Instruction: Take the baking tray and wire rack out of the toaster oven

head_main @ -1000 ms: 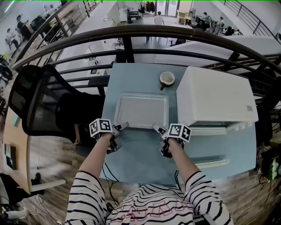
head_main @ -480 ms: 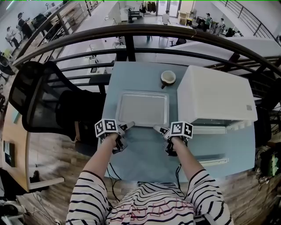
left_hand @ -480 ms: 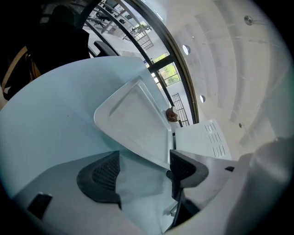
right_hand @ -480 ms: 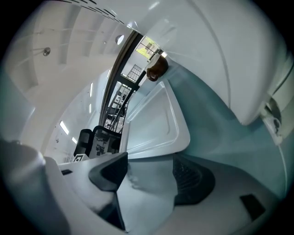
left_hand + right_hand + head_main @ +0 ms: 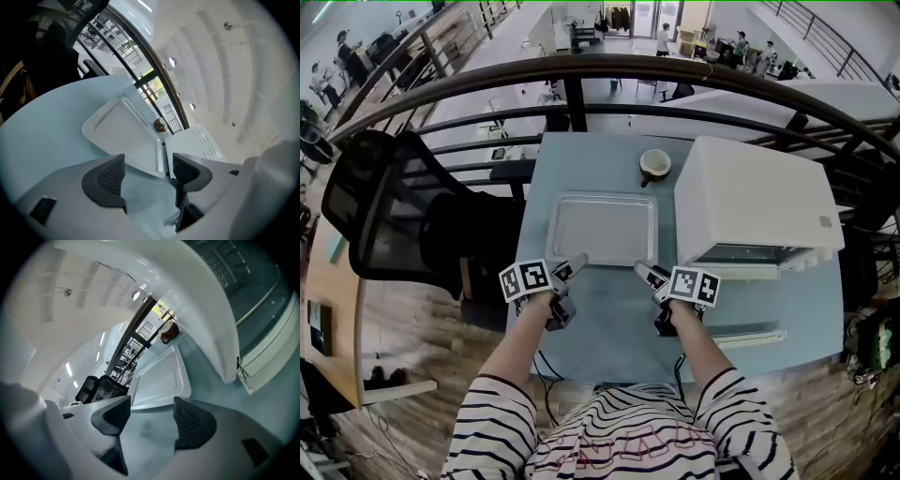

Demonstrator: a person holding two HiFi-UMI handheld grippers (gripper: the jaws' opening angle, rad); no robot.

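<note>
**A:** We're on a pale blue table (image 5: 609, 309) on an upper floor, with a dark railing (image 5: 581, 70) behind it and an open hall below. What's the picture?

**B:** The tray (image 5: 602, 230) is already out. It lies flat on the table, open side up and empty. Its long axis runs nine to three o'clock across the person, with a long rim facing them.

**A:** And around it?

**B:** The toaster oven (image 5: 759, 202) stands just beside the tray at its three o'clock. A cup (image 5: 655, 165) sits at its one o'clock. The oven door (image 5: 750, 336) hangs down and open towards six.

**A:** The grippers?

**B:** The left gripper (image 5: 572, 267) is at the tray's seven o'clock corner and the right gripper (image 5: 649, 274) at its five. Both are just off the near rim, not on it. The left gripper view shows wide jaws with only table and the tray's corner beyond them. The right gripper view shows the same, spread and carrying nothing.

**A:** So the step?

**B:** I'd call the tray half done. The rack (image 5: 220, 263) is what's left. The right gripper view shows a grid of bars in the dark oven mouth, which I take for it. The head view doesn't show it clearly.

**A:** Next move?

**B:** My guess is a swing to three o'clock, coming in low over the dropped door. Then close on the rack's front bar and draw it straight out towards six. It needs to stay level so it doesn't jam on its rails.
</note>
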